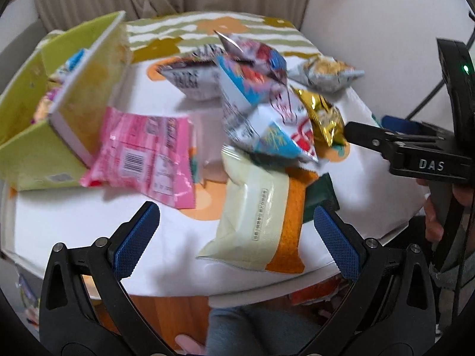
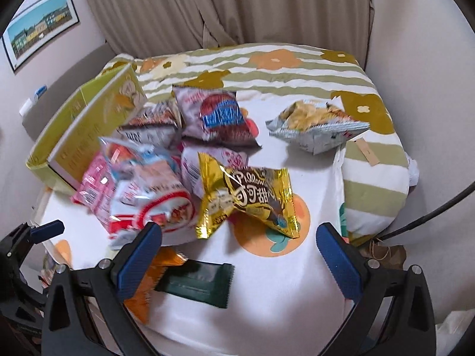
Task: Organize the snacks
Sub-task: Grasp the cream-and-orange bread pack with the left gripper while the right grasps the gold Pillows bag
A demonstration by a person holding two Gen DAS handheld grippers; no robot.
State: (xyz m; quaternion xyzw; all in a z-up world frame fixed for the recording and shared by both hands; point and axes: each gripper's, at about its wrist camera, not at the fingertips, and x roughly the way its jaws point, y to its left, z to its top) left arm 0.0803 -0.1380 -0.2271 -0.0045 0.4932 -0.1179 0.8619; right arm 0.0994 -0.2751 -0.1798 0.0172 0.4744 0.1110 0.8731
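Note:
Several snack packets lie piled on a white table (image 1: 74,225). My left gripper (image 1: 236,231) is open just above a cream and orange packet (image 1: 258,213), with a pink packet (image 1: 148,157) ahead to its left. A green box (image 1: 38,112) at the left holds some snacks. My right gripper (image 2: 239,255) is open over the table, nothing between its fingers. A gold packet (image 2: 252,198) lies just ahead of it, a dark green packet (image 2: 202,281) below and to the left. The right gripper's fingers (image 1: 368,139) show at the right edge of the left wrist view, beside the gold packet (image 1: 323,115).
A grey chips bag (image 2: 314,124) lies apart at the far right of the table (image 2: 282,296). A striped, flowered cushion (image 2: 371,163) borders the table behind and to the right. Curtains hang behind. The green box (image 2: 89,124) stands at the table's left edge. A person's knee (image 1: 252,326) is below.

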